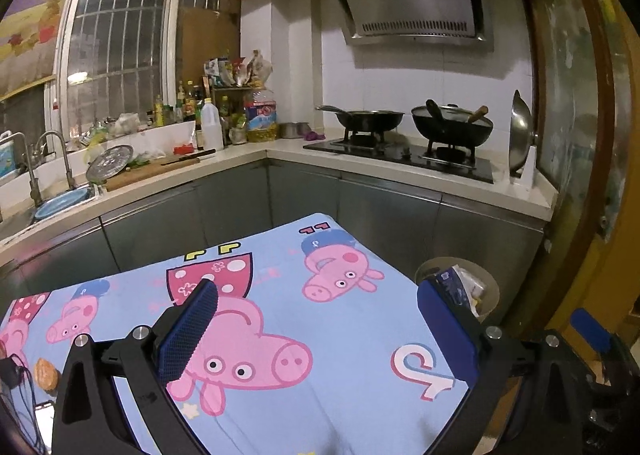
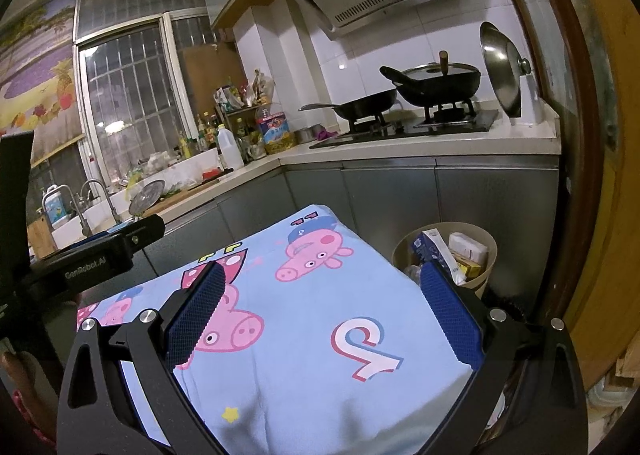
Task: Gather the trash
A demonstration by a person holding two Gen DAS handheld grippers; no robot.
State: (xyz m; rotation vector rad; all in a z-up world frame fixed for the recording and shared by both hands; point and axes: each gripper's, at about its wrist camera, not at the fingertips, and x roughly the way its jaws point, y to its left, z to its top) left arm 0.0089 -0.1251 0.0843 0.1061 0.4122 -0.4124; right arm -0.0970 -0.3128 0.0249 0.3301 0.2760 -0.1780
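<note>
A beige trash bin point(image 2: 486, 251) stands on the floor at the right of the table and holds cartons and wrappers point(image 2: 466, 249); it also shows in the left wrist view point(image 1: 490, 287). The table has a blue cartoon-pig cloth point(image 2: 320, 335), also in the left wrist view point(image 1: 320, 335). My left gripper point(image 1: 320, 331) is open and empty above the cloth. My right gripper point(image 2: 324, 315) is open and empty above the cloth, its right finger near the bin. A round brown item point(image 1: 46, 374) lies at the table's left edge.
The left gripper's body point(image 2: 100, 259) shows at the left of the right wrist view. Behind the table a kitchen counter point(image 1: 400, 175) holds a stove with pans point(image 1: 452, 127), bottles and a sink point(image 1: 60, 203). A wooden door frame point(image 2: 580, 175) is at the right.
</note>
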